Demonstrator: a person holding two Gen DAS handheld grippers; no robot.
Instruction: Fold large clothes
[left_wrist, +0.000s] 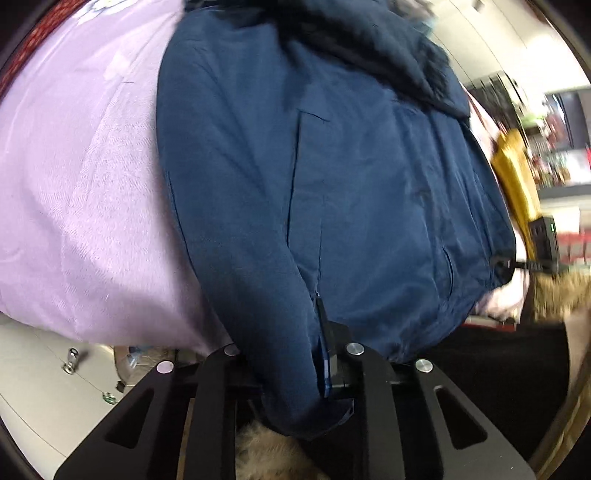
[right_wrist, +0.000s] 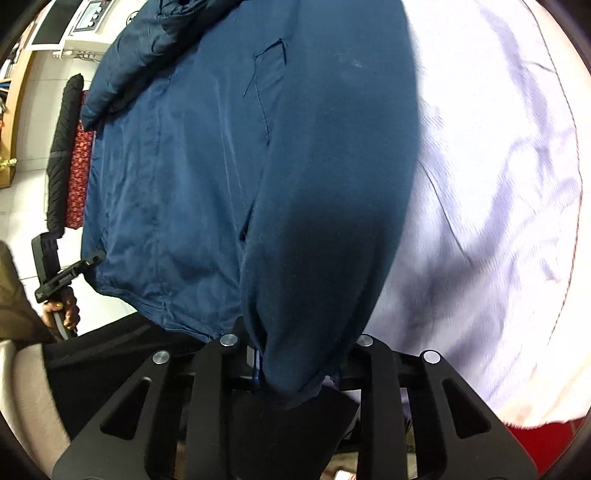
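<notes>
Your left claw (left_wrist: 295, 369) was clenched on the cuff end of one sleeve of the navy jacket (left_wrist: 332, 184); the fabric bunched between its black fingers and hid the pads. Your right claw (right_wrist: 295, 365) gripped the other sleeve's cuff the same way, its jaws nearly together around the folded cloth. The jacket lay spread front-up on a lilac bedsheet (left_wrist: 74, 184), hem toward you, hood (left_wrist: 369, 40) at the far end, each sleeve drawn down along the body.

In the right wrist view your left hand (right_wrist: 61, 308) showed at the near left, holding its claw at the jacket's lower left corner. In the left wrist view the right claw's body (left_wrist: 543, 240) showed only partly at the right edge, beside something yellow (left_wrist: 513, 177) that was too blurred to name. A red patterned cloth (right_wrist: 77, 177) lay along the far left side of the bed. The claws' fingertips were covered by sleeve fabric in both views.
</notes>
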